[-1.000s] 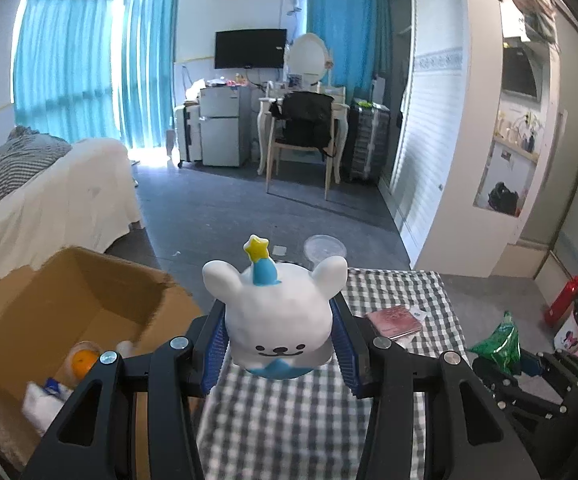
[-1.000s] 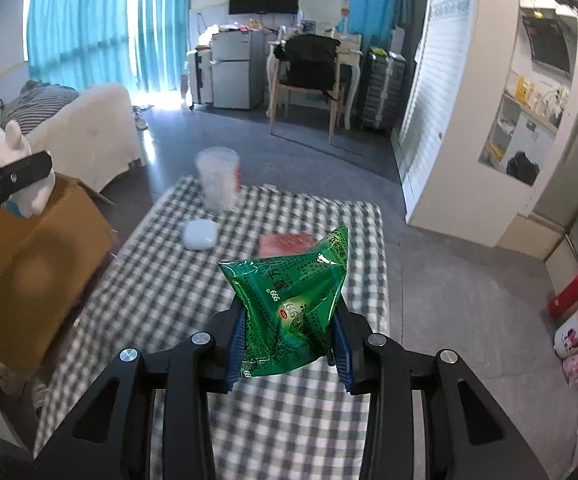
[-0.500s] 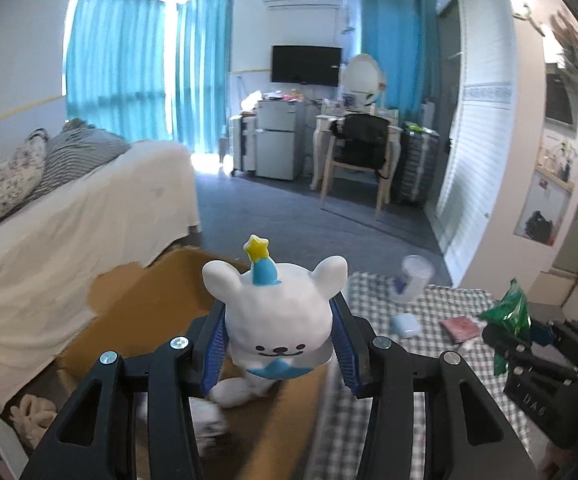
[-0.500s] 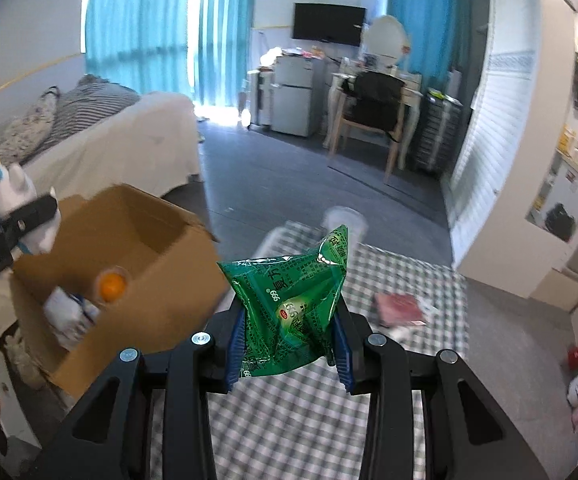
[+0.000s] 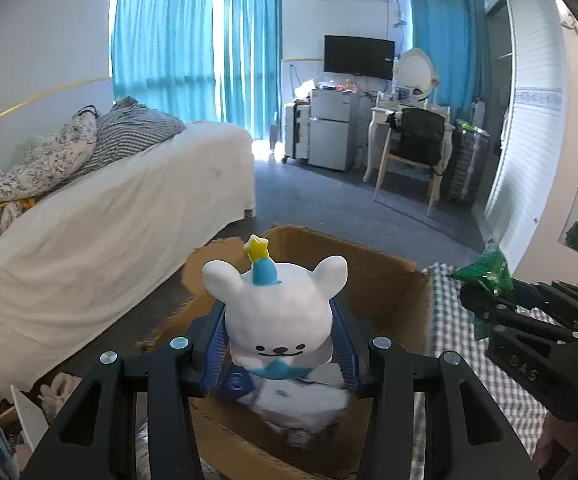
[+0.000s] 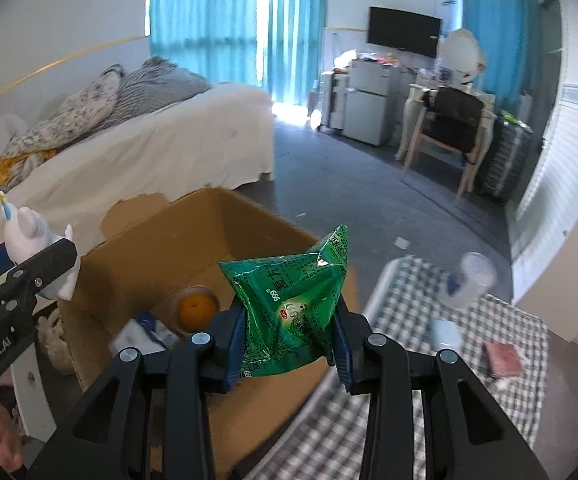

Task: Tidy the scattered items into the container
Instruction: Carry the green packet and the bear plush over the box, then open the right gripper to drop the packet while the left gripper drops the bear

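Cardboard box (image 6: 161, 256), brown and open-topped, is sitting beside the checked table (image 6: 469, 360). Left gripper (image 5: 279, 344) is clamping a white squishy bear toy (image 5: 279, 312) above it; right gripper (image 6: 289, 340) is pinching a crinkly green foil packet (image 6: 293, 296) near its rim. Releasing early risks the packet catching the box wall and dropping outside.

My count, both cameras

I see one bear toy (image 5: 279, 320), one green packet (image 6: 295, 304), one cardboard box (image 6: 193, 236), one orange (image 6: 196, 309), one plastic cup (image 6: 473, 280), two grippers.
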